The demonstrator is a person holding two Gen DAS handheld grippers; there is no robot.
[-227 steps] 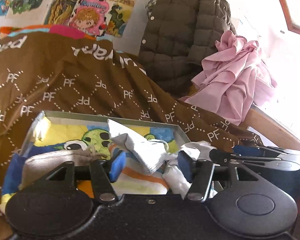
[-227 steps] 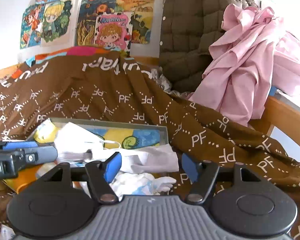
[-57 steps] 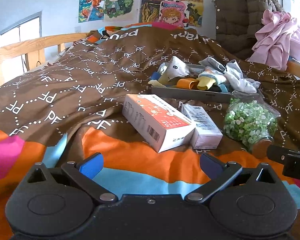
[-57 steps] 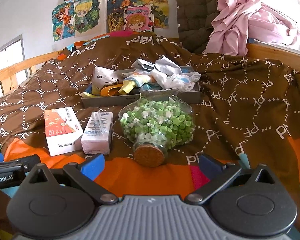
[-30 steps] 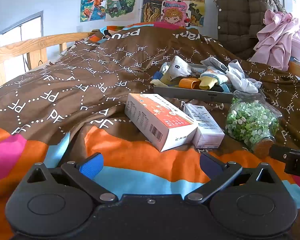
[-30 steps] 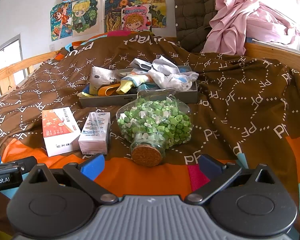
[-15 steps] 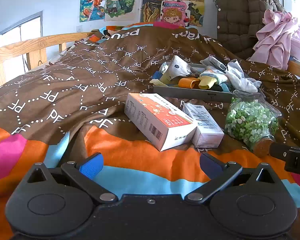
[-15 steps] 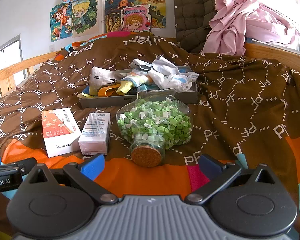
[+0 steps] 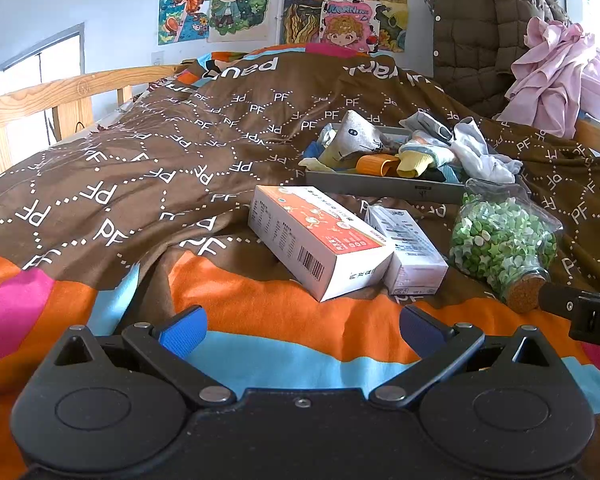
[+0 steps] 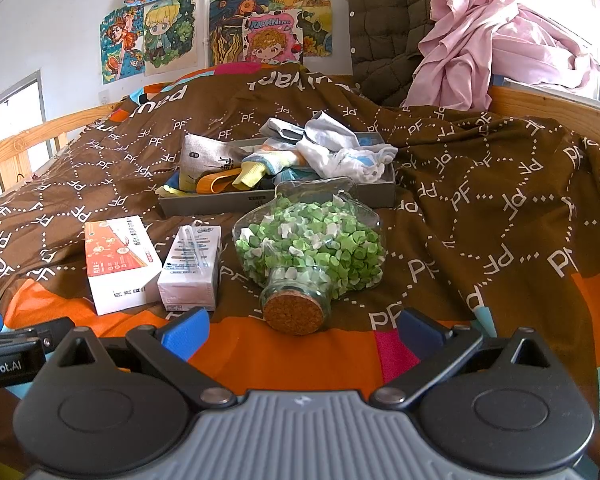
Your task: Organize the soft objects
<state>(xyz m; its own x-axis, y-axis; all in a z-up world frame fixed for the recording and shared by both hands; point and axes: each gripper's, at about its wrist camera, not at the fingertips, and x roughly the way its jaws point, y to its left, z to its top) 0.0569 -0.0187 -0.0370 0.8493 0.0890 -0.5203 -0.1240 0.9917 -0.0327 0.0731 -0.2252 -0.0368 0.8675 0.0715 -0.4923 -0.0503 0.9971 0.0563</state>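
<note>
The left hand-held gripper hangs released and empty over the orange band of the bedspread, jaws spread wide, and the right hand-held gripper is likewise spread and holds nothing. Taking the grey tray as the landmark: both grippers sit well on the near side of it, with three hard things between them and it. The corked glass jar of green paper stars lies on its side just in front of the tray, cork toward the right gripper; the small white carton lies to the jar's left, and the orange-and-white box touches that carton's far side. The soft objects, a heap of socks and cloths, are already in the tray, several draped over its rim and one pale cloth spilling toward its right end. The sorting looks largely done. The risk, as I judge it, lies in any reach back to tidy the overhang: a gripper passing low could nudge the jar, which would roll readily on the soft, sloping bedspread, or snag a draped sock and drag it out of the tray.
</note>
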